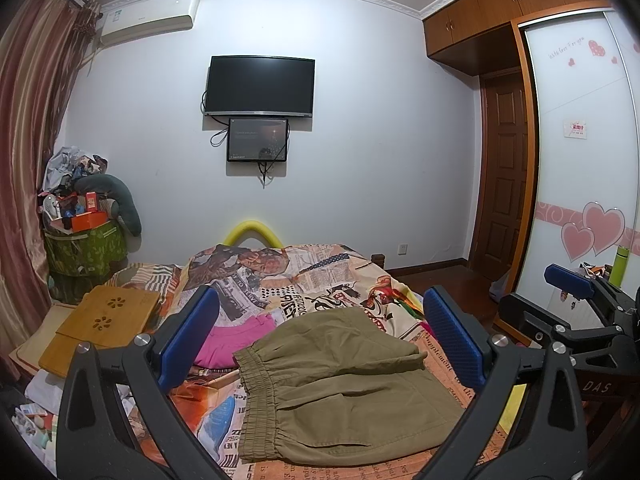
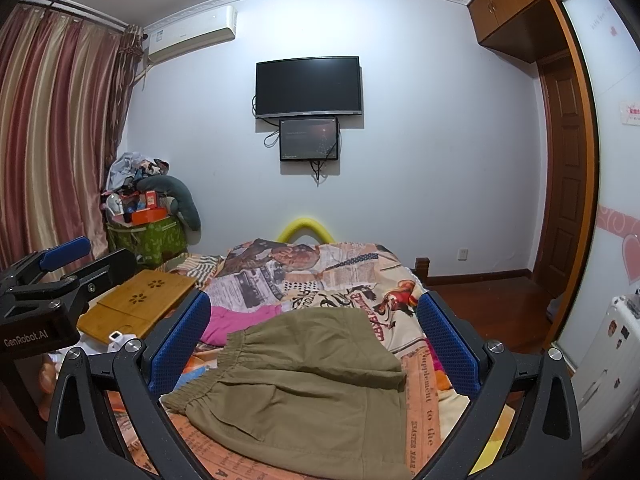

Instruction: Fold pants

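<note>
Left wrist view showed one pair of khaki pants [image 1: 340, 384], soft wrinkled cotton with a gathered elastic waistband, folded on the newspaper-print bedspread [image 1: 320, 280]. Left gripper [image 1: 320, 336] and right gripper [image 2: 314, 340] hovered spread apart, empty. Only the right wrist view showed a white radiator [image 2: 608, 376].

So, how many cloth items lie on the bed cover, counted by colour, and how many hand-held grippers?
Khaki folded pants with elastic waistband: 1
Pink garment: 1
Hand-held grippers: 2, left and right
Total: 4
</note>
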A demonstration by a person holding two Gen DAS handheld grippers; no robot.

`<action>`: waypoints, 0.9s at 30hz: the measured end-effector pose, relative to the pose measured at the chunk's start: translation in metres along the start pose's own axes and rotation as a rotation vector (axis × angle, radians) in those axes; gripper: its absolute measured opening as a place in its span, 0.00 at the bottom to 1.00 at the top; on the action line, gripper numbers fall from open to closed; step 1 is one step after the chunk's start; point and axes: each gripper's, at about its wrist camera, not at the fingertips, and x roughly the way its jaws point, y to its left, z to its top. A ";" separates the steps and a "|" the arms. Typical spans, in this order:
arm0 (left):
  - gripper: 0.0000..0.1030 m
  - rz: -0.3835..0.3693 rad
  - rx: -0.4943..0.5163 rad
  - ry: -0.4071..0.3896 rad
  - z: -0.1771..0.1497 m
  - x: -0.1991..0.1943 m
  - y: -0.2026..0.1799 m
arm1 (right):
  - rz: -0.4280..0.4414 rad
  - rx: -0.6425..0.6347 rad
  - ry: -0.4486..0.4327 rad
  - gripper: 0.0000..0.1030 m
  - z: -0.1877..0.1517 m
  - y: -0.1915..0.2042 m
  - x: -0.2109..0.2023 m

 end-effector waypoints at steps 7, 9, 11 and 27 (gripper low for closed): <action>1.00 0.002 0.001 -0.001 0.000 0.001 0.000 | 0.000 0.001 -0.001 1.00 0.001 0.000 -0.001; 1.00 0.002 0.001 0.000 0.000 0.001 0.000 | 0.001 0.001 0.001 1.00 0.001 0.000 0.000; 1.00 0.003 0.002 0.000 0.000 0.002 0.000 | 0.003 0.001 0.001 1.00 0.001 0.000 -0.001; 1.00 0.010 0.004 0.008 -0.001 0.008 0.001 | 0.012 0.006 0.015 1.00 0.002 0.000 0.003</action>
